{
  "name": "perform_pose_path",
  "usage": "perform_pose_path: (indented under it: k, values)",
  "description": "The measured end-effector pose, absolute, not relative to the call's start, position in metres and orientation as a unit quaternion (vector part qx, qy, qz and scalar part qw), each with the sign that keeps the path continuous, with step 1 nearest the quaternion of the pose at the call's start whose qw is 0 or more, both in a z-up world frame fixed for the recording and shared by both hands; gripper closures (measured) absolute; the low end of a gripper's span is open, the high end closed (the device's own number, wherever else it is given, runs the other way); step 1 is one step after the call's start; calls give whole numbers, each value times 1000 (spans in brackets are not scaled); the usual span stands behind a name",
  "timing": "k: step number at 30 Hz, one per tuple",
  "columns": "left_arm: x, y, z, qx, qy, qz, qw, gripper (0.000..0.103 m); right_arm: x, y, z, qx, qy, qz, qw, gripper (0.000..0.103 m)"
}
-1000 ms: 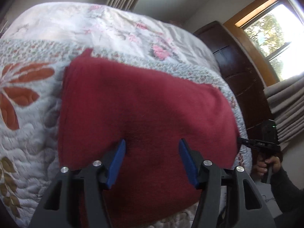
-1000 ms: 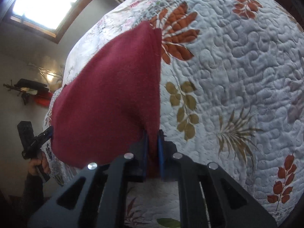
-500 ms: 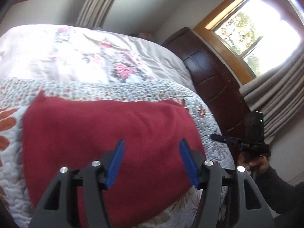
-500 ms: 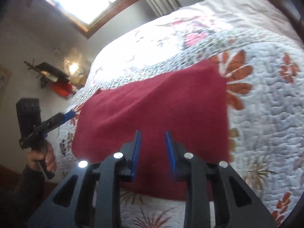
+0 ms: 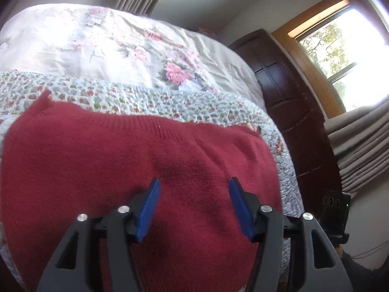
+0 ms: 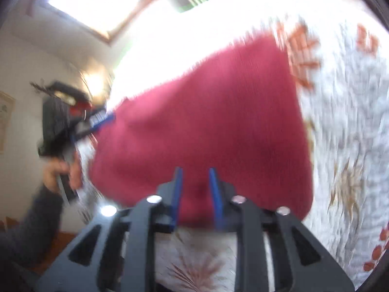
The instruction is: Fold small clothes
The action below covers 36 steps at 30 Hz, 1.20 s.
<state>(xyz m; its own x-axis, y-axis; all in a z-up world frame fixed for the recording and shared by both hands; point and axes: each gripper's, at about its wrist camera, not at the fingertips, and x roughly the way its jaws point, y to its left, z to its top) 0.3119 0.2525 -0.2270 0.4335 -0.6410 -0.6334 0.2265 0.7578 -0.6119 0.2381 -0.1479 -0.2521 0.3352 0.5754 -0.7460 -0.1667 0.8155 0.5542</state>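
Hovering both my left gripper (image 5: 193, 206) and right gripper (image 6: 195, 189) open and empty over the red sweater (image 5: 116, 170), which is lying folded flat on the quilt (image 5: 170, 99), further folds possibly remaining.

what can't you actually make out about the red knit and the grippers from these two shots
- Left wrist view: the near edge of the red knit garment is hidden behind the open left gripper and cut off by the frame.
- Right wrist view: motion blur smears the quilt; whether the open right gripper touches the garment cannot be told.
- Neither view shows how many layers are folded.
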Motion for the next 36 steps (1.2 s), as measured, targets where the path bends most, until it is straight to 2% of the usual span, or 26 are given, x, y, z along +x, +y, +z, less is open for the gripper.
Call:
perform_pose_path:
  k: [1, 3, 5, 7, 9, 10, 11, 12, 14, 18, 22, 24, 30, 36]
  values:
    - [305, 265, -218, -234, 448, -263, 822, 26, 245, -148, -245, 192, 513, 225, 806, 65]
    - [293, 297, -206, -256, 430, -252, 828, 13, 264, -147, -243, 197, 503, 210, 815, 40]
    - [286, 338, -206, -280, 427, -225, 830, 10, 284, -149, -261, 203, 516, 194, 809, 42]
    - [288, 379, -214, -304, 442, -187, 823, 10, 297, -158, -286, 205, 533, 168, 804, 56]
    - [293, 413, -228, -339, 465, -169, 800, 10, 298, -165, -295, 203, 536, 153, 805, 79]
    - [297, 426, -235, -354, 479, -164, 786, 10, 294, -167, -291, 206, 536, 141, 807, 80]
    - [300, 434, -241, -362, 491, -166, 775, 10, 289, -168, -281, 196, 534, 120, 813, 76]
    - [304, 438, -248, -366, 504, -179, 761, 8, 282, -167, -271, 175, 527, 111, 824, 58]
    - [313, 438, -259, -367, 525, -196, 742, 7, 262, -136, -236, 90, 500, 117, 853, 42]
    - [331, 445, -280, -387, 545, -213, 713, 6, 197, -1, -196, -141, 446, 185, 865, 25]
    - [345, 452, -301, -450, 548, -241, 663, 4, 127, 126, -216, -333, 380, 258, 823, 18]
    - [352, 446, -311, -452, 564, -255, 642, 4, 101, 173, -233, -397, 352, 275, 802, 18]
    - [369, 438, -318, -441, 579, -280, 626, 4, 85, 253, -278, -523, 297, 247, 760, 18]
    - [382, 442, -321, -462, 572, -301, 607, 4, 101, 286, -312, -593, 274, 218, 725, 18]
